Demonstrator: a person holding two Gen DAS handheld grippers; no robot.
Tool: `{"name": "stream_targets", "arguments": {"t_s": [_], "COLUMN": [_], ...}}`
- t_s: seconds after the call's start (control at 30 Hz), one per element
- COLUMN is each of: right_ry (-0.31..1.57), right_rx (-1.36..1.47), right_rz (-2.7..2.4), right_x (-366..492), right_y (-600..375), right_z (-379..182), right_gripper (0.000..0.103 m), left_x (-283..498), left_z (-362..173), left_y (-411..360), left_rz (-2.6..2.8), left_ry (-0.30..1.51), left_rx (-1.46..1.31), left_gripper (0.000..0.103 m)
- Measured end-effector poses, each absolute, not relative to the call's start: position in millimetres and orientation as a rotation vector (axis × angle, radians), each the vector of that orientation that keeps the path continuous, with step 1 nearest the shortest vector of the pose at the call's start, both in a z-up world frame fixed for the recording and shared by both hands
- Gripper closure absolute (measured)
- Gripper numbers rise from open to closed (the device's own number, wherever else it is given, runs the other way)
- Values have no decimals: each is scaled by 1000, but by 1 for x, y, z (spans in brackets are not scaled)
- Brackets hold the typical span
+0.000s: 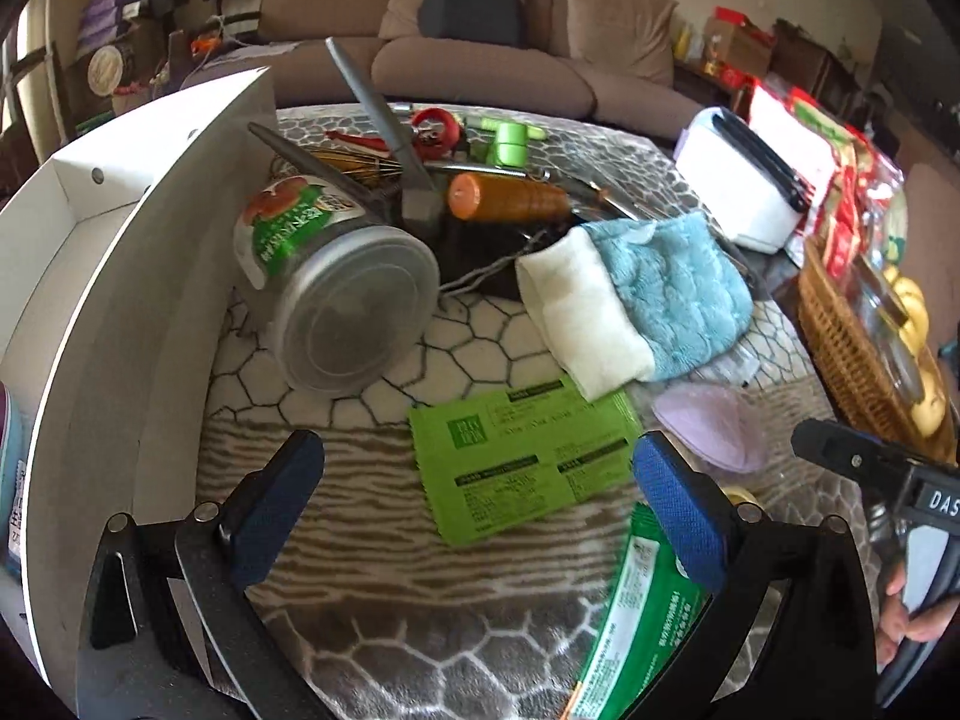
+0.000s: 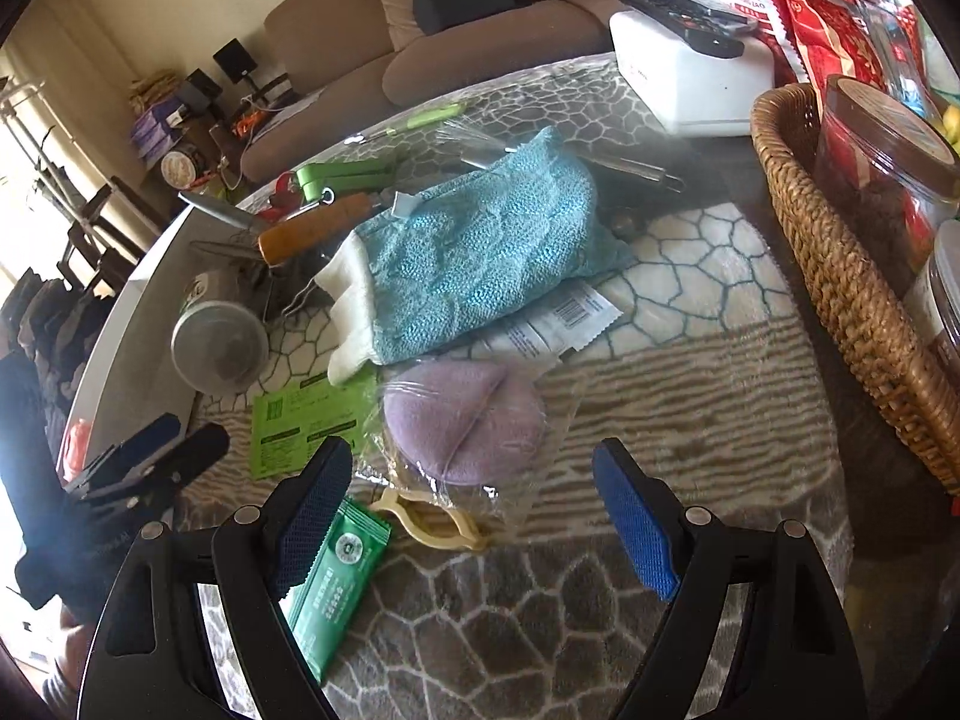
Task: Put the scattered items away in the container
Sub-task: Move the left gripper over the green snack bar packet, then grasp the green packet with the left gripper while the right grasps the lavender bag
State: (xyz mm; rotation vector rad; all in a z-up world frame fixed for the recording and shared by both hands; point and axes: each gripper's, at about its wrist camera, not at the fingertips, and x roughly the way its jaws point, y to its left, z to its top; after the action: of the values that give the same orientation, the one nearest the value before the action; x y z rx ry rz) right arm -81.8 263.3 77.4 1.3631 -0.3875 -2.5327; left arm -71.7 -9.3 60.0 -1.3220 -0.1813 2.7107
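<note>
The white cardboard box stands open at the table's left edge. A can lies on its side beside it. My left gripper is open above a light green packet, holding nothing. A dark green packet lies under its right finger. My right gripper is open just in front of a purple pad in clear wrap, with nothing between its fingers. A cream clip and the dark green packet lie near its left finger. A blue and white mitt lies further back.
Kitchen tools with an orange handle and green handles are piled behind the can. A wicker basket of jars lines the right side. A white case with remotes sits at the back. A sofa stands beyond the table.
</note>
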Motion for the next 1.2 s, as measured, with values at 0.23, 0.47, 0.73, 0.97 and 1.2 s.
{"name": "stream_targets", "arguments": {"t_s": [0.23, 0.47, 0.73, 0.97, 1.2], "right_ry": [-372, -213, -296, -273, -397], "right_rx": [1372, 1409, 1443, 1387, 1313], "right_rz": [-2528, -2570, -2531, -2515, -2514], "right_x": [-91, -96, -103, -96, -90], "right_y": [259, 254, 257, 254, 271], "right_z": [66, 55, 42, 49, 68], "right_gripper": [18, 18, 29, 87, 91], "left_x": [-98, -107, -82, -86, -66], "left_z": [51, 36, 39, 34, 46], "left_y": [-21, -19, 42, 43, 37], "left_rz": [2793, 2755, 2579, 2443, 2438], "left_ry": [-250, -316, -137, -227, -136], "left_rx": [-1293, -1362, -1324, -1366, -1369], "left_gripper": [0, 0, 0, 0, 0]}}
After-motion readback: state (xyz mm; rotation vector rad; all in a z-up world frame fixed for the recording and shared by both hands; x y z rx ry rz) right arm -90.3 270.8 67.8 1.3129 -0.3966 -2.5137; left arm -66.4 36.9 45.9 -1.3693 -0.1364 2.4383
